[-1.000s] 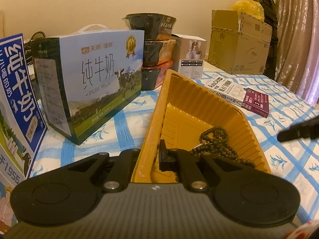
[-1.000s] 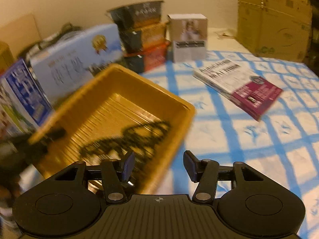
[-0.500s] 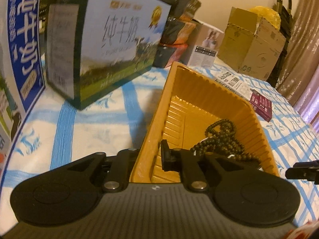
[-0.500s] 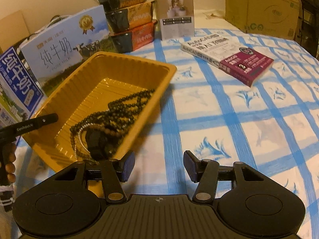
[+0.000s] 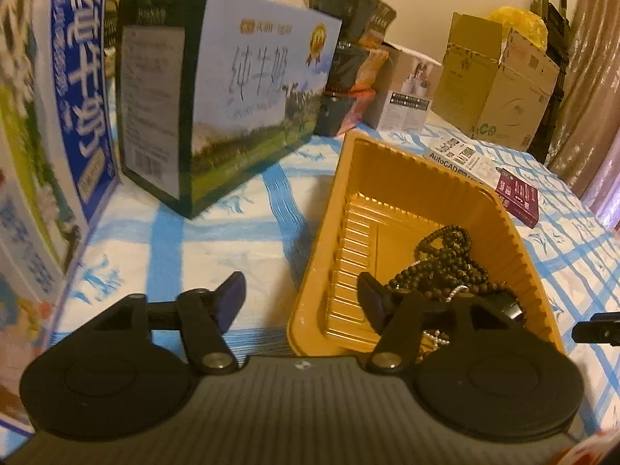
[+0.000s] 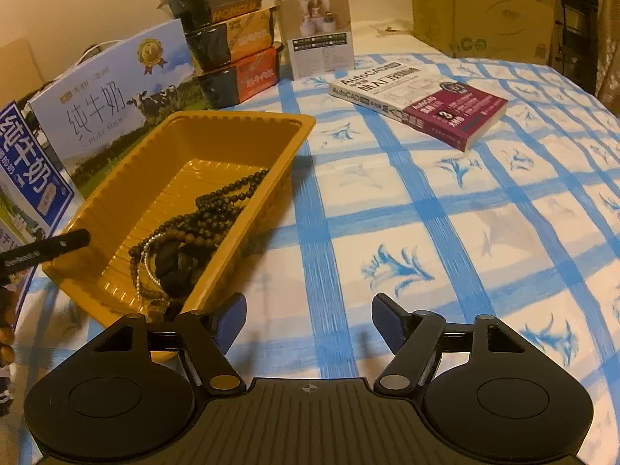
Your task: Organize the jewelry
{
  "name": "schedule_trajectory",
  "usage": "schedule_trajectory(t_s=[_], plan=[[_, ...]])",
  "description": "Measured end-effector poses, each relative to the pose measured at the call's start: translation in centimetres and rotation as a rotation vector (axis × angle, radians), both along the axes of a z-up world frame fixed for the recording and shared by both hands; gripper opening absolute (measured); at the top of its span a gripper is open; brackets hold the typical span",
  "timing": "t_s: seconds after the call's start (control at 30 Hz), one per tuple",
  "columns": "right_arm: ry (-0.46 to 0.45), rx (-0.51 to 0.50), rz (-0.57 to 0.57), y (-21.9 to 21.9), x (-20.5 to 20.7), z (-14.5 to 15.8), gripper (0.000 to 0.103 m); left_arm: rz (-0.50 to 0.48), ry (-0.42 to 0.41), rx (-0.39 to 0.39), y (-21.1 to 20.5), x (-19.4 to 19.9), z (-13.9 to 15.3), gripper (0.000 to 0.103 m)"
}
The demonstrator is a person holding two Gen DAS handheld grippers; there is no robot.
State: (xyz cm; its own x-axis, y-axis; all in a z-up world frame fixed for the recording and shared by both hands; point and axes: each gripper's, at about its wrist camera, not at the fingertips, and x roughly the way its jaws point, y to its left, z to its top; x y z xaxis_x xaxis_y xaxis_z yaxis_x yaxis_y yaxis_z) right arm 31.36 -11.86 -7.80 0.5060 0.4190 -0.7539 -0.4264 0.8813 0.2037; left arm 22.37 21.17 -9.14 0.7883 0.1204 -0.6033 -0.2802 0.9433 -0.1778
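Observation:
A yellow plastic tray (image 5: 391, 178) (image 6: 128, 197) rests on the blue-checked tablecloth. It holds dark bead necklaces (image 5: 445, 259) (image 6: 209, 213), a thin silver chain (image 6: 149, 255) and a dark chunky piece (image 6: 174, 267). My left gripper (image 5: 302, 296) is open, its fingers straddling the tray's near left corner without gripping it. My right gripper (image 6: 309, 316) is open and empty over bare cloth, just right of the tray's near end. The left gripper's finger (image 6: 46, 248) shows at the tray's left rim in the right wrist view.
Milk cartons (image 5: 232, 89) (image 6: 112, 97) stand left of and behind the tray. Stacked food bowls (image 6: 228, 35), a small white box (image 6: 317, 35) and a cardboard box (image 5: 500, 81) line the back. An AutoCAD book (image 6: 422, 100) lies to the right.
My left gripper has opened and let go of the tray's near rim, which it was clamping before. The tray now rests flat on the cloth. My right gripper stayed open.

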Motion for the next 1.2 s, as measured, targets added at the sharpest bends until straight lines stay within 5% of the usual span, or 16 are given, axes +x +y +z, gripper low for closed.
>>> schedule_trajectory(t_s=[0.33,0.57,0.87,1.2], plan=[[-0.153,-0.15,0.0,0.2,-5.4,2.1,0.072,-0.073,-0.005,0.191,-5.0,-3.4,5.4,0.084],[-0.095,-0.05,-0.071,-1.4,-8.6,4.7,0.072,-0.112,0.014,0.209,-9.1,-5.8,8.2,0.094],[-0.077,-0.011,-0.084,-2.9,-12.9,7.9,0.072,-0.129,0.065,0.114,-11.7,-9.4,11.3,0.093],[-0.002,0.081,-0.107,-5.1,-16.6,9.6,0.072,-0.179,0.105,0.125,-15.5,-13.5,12.7,0.093]])
